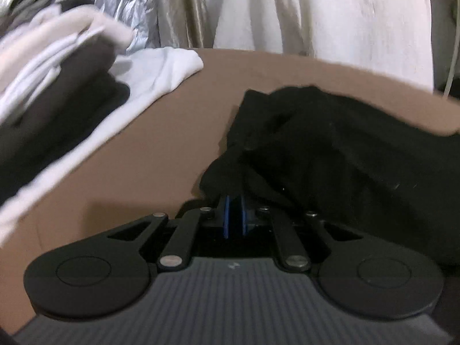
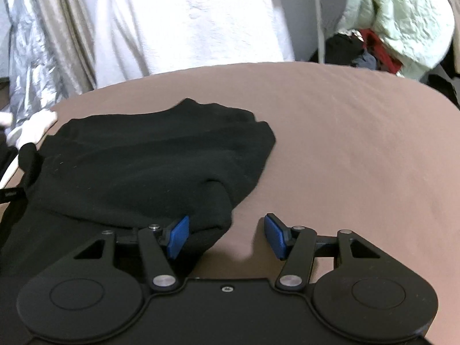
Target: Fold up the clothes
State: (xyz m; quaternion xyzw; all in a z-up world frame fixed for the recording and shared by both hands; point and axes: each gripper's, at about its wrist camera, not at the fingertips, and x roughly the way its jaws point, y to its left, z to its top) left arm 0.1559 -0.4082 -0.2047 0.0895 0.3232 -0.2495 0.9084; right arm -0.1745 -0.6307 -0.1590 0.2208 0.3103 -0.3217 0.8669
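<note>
The left claw has its blue pads pressed nearly together on a fold of the black garment, pinching the cloth at its near left edge. The right claw stands spread; its left pad lies against a rolled edge of the same black garment, while the other pad sits over bare brown cover, so nothing is clamped there.

The garment lies bunched on the brown-covered counter, towards its left part in the right wrist view, with open cover to its right.

The left wrist view alone shows a stack of folded clothes, white and dark layers, blurred, at the left, with a white cloth spread under it and reaching out onto the brown cover; a strip of bare cover lies between this and the black garment. The right wrist view catches only a white corner of that at its left edge, but it alone shows a pale green crumpled cloth and a heap of dark and red clothes beyond the far right corner. Both views show pale hanging fabric and a silvery sheet behind the counter.
</note>
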